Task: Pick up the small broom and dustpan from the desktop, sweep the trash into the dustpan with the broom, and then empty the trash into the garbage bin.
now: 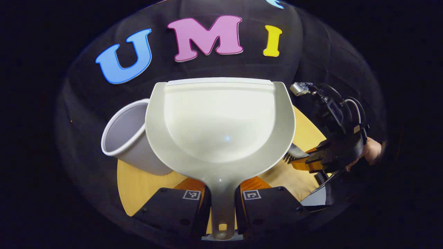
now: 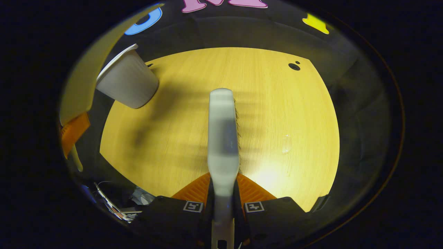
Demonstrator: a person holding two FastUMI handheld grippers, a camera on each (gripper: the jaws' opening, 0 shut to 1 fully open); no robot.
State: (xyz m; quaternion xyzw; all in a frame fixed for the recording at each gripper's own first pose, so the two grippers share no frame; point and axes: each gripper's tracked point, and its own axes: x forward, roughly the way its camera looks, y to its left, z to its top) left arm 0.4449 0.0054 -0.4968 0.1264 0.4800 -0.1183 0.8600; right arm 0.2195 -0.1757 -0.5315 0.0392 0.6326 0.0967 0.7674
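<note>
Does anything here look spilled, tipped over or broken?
Nothing stands out. The dustpan looks empty, held by its handle; the bin stands on the table, its lean likely lens distortion. No spilled trash is visible.

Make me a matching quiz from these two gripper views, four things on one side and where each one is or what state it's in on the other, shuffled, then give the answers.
Things:
1. dustpan
2. broom
3. garbage bin
4. table

Places or states:
A. clamped by its handle in the right gripper, held above the wood
B. bare wooden top with two small dark holes near its far edge
C. clamped by its handle in the left gripper, pan empty
D. standing at the table's far left corner, partly behind the pan

Pairs: 1-C, 2-A, 3-D, 4-B
</note>
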